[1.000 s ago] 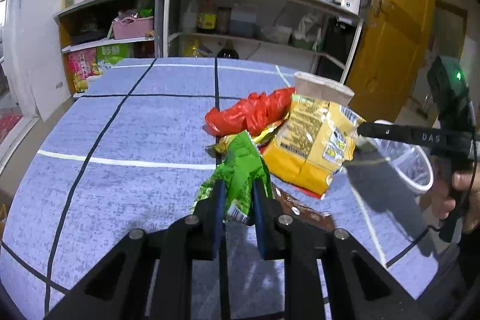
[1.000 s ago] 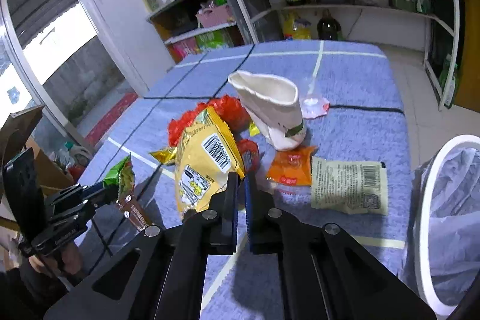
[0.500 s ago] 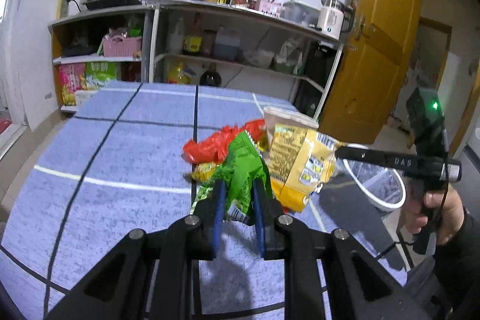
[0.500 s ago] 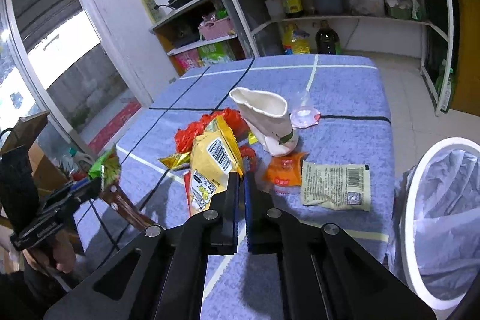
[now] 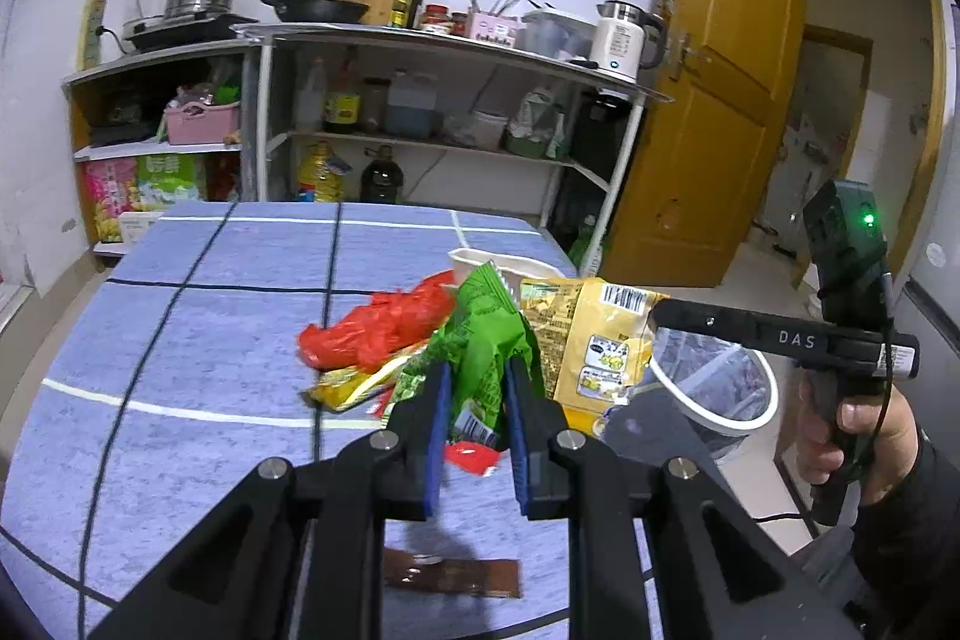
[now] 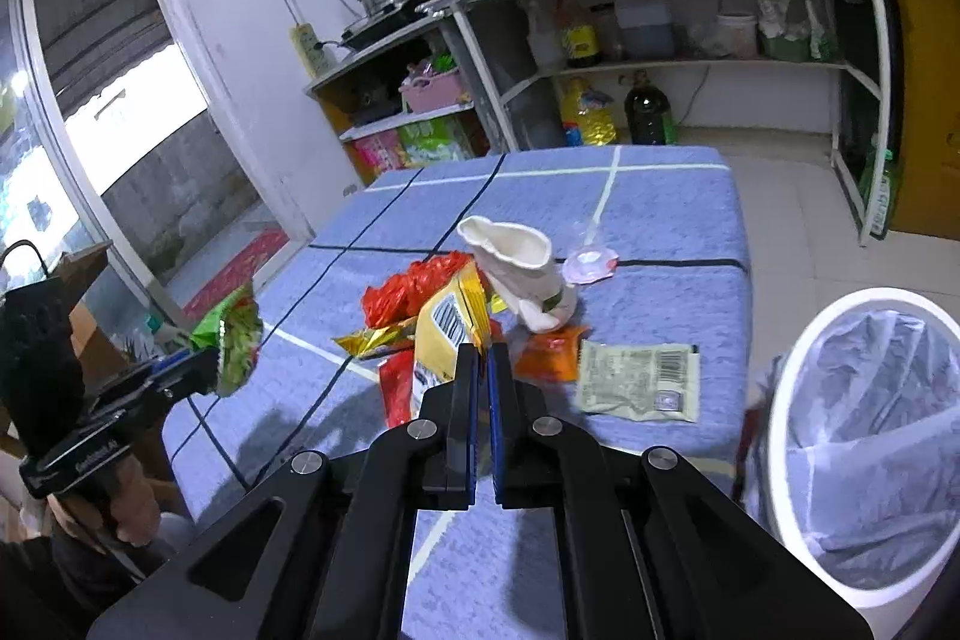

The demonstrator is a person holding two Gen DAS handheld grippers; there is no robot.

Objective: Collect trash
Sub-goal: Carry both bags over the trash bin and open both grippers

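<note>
Both wrappers now lifted higher off the surface [image 5: 180, 340], left hand-held gripper [image 5: 474, 394] pinching green wrapper [image 5: 486, 340], right hand-held gripper [image 6: 483, 370] clamping yellow bag [image 6: 447, 334], "DAS" on its arm

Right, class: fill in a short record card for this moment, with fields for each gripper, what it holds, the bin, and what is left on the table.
left gripper: shut on green wrapper, lifted off the table
right gripper: shut on yellow bag, lifted
bin: white rim, lined with a bag, beside the table's right edge
table: blue cloth with lines
left on table: red bag, white cup on its side, orange packet, pale packet, brown wrapper
</note>
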